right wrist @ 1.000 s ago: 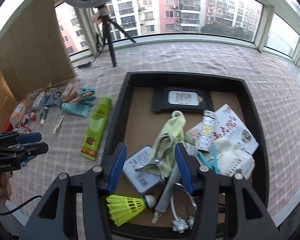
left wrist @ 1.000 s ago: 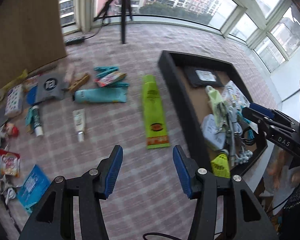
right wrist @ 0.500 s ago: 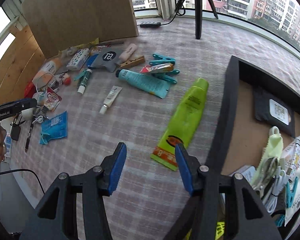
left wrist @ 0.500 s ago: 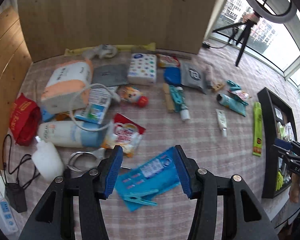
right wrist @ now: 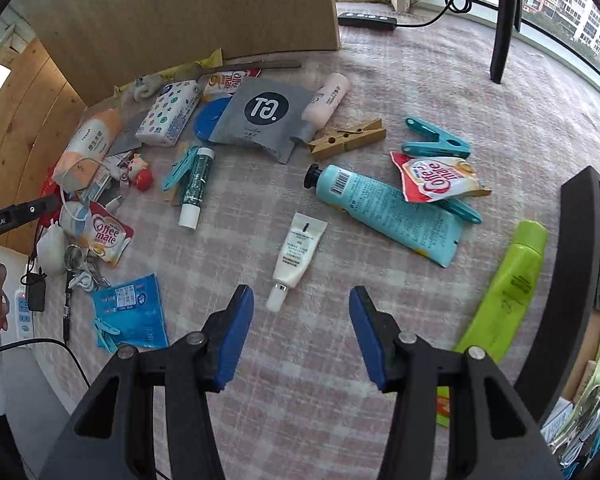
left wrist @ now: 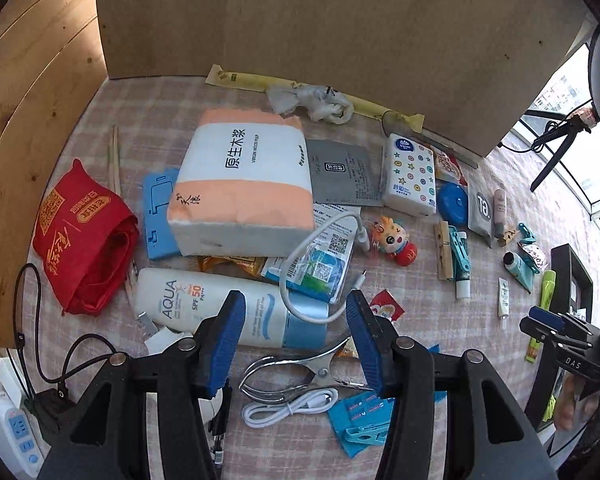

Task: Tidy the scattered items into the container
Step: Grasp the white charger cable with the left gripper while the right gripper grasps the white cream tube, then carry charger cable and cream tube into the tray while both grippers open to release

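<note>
Both tools are pointing steeply down over the surface (right wrist: pixel 440 92), which is wearing a pink-and-grey checked cloth. Left tool (left wrist: pixel 296 340): jaws standing apart, nothing between the pads, hanging over the sunscreen bottle (left wrist: pixel 204 308), a metal clip (left wrist: pixel 288 372) and a coiled white cable (left wrist: pixel 292 406) at lower centre of its frame. Right tool (right wrist: pixel 302 332): jaws apart, empty, sitting just below the small white tube (right wrist: pixel 296 256) at frame centre.

Container (right wrist: pixel 576 280), a black tray, is showing at the right edge of the right view, already holding several items; the green tube (right wrist: pixel 508 292) is lying just beside its wall. Scattered items are crowding the left side: tissue pack (left wrist: pixel 240 184), red bag (left wrist: pixel 80 236), teal tube (right wrist: pixel 388 212), wooden peg (right wrist: pixel 348 138).

Room: plywood board (left wrist: pixel 340 32) standing at the back of the surface, windows in the upper right, apartment blocks outside, a tripod leg (right wrist: pixel 504 20) resting on the surface.
</note>
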Demonstrator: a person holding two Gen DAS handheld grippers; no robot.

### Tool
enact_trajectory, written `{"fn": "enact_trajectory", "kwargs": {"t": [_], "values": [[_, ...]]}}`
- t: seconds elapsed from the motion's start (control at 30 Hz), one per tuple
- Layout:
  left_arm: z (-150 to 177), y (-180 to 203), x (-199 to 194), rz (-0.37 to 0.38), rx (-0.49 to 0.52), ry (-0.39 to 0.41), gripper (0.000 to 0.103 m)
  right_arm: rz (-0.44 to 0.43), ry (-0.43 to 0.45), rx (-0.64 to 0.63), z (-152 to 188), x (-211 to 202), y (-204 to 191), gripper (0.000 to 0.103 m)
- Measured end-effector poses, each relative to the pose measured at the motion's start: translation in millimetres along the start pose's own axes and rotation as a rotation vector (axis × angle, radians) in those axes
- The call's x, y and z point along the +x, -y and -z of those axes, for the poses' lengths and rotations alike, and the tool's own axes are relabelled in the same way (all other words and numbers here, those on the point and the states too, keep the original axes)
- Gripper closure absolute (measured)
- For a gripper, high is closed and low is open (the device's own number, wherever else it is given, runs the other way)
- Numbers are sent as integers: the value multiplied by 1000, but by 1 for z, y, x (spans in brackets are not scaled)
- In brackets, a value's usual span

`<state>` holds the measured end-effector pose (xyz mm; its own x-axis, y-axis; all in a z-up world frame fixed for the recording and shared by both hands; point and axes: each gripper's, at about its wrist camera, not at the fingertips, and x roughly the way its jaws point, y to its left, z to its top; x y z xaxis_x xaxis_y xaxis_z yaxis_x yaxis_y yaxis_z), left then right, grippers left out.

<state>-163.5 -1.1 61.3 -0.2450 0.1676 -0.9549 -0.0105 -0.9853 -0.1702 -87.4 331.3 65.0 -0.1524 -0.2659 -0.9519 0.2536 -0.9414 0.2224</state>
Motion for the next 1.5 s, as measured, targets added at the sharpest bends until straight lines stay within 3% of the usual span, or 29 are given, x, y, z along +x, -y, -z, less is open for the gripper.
{"fn": "enact_trajectory", "kwargs": {"t": [0.1, 0.53, 0.67, 0.77, 0.9, 1.23, 1.5], "values": [[-8, 0, 8, -16, 6, -11, 53, 19, -17, 28, -9, 10, -1, 56], [-11, 9, 28, 40, 23, -51, 55, 41, -93, 102, -27, 38, 1, 66], [-12, 11, 31, 41, 26, -53, 66, 77, -96, 67, -29, 40, -13, 71], [-11, 10, 34, 34, 17, -54, 72, 151, -86, 5, -30, 43, -28, 76], [-11, 6, 37, 53, -2, -66, 99, 204, -75, -62, -28, 44, -39, 80], [-7, 20, -1, 123, 18, 2, 100, 79, -56, 31, -18, 25, -11, 81], [-10, 57, -43, 171, 85, 76, 101, 26, 7, 65, -4, -10, 7, 81]]}}
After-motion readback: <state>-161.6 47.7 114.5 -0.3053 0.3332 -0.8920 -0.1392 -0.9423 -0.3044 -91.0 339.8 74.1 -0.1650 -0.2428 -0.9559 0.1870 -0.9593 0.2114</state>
